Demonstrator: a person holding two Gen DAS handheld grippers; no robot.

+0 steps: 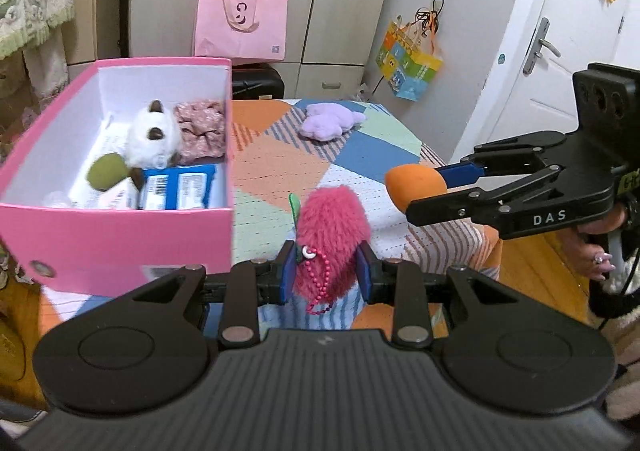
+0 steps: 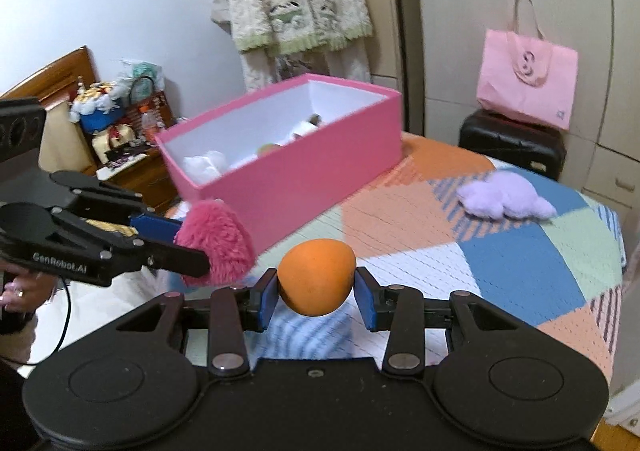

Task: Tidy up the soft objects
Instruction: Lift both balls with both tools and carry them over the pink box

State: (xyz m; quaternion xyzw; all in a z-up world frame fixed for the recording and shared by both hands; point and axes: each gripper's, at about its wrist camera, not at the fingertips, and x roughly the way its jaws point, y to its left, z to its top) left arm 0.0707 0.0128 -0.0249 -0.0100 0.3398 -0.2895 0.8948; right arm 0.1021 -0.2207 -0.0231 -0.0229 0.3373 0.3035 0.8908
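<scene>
Ahead and to the left of the left gripper [image 1: 325, 271] sits the open pink cardboard box [image 1: 120, 229] on the patchwork-patterned bedspread [image 1: 280, 155]. Inside it lie a white fluffy cat toy with a dark face [image 1: 154, 137], a floral pink fabric scrunchie [image 1: 200, 131], an olive-green round soft piece [image 1: 107, 171] and blue-and-white wrapped packets [image 1: 178, 187]. The left gripper itself is clamped on a shaggy magenta plush keychain [image 1: 332, 235], its blue pads pressing both sides, with a pink bead chain [image 1: 320, 291] dangling below the jaws. Farther ahead of it, well apart, a lilac plush toy [image 1: 328, 121] lies on the bedspread. To its right, the right gripper [image 2: 316, 291] holds a smooth orange foam ball [image 2: 316, 275] squeezed between its blue pads, above the bedspread. From the right gripper, the box stands ahead and slightly left, the lilac toy ahead to the right.
</scene>
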